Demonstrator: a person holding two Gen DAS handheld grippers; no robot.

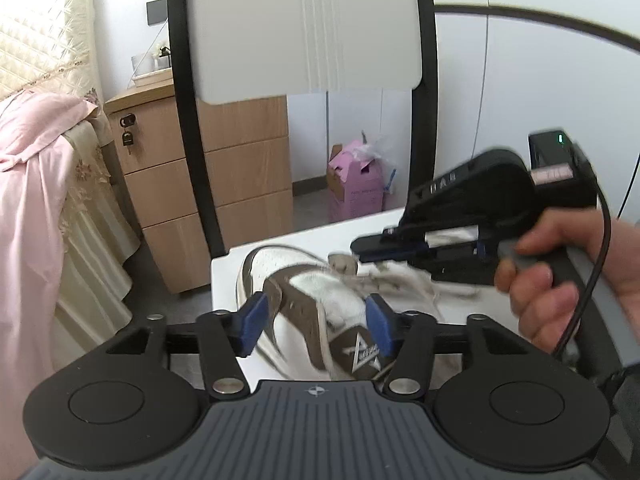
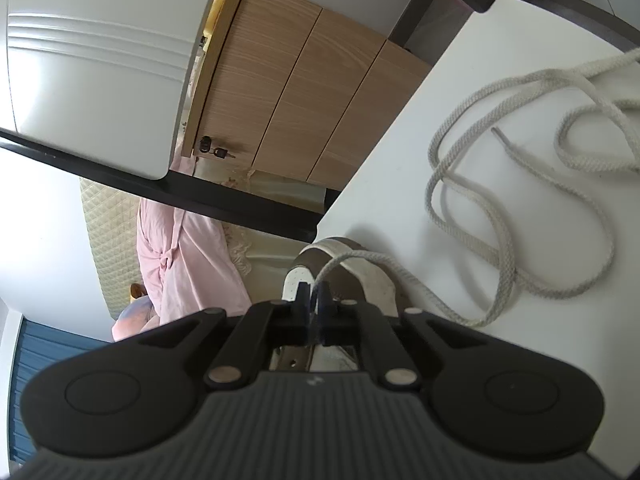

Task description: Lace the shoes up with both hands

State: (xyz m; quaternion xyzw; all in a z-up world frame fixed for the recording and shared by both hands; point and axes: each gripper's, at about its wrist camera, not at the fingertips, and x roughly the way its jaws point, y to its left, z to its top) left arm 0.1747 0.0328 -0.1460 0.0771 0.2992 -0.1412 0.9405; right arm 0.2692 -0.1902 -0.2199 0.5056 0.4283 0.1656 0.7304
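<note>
Right wrist view, lower centre: right gripper (image 2: 315, 300) pinches the shoelace (image 2: 472, 200) above the shoe (image 2: 360, 264); left gripper (image 1: 316, 322) gapes wide.

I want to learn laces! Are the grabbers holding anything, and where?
The right gripper pinches the shoelace on a stretch near the shoe; its tip lies loose. The left gripper is open around the shoe, holding nothing.
</note>
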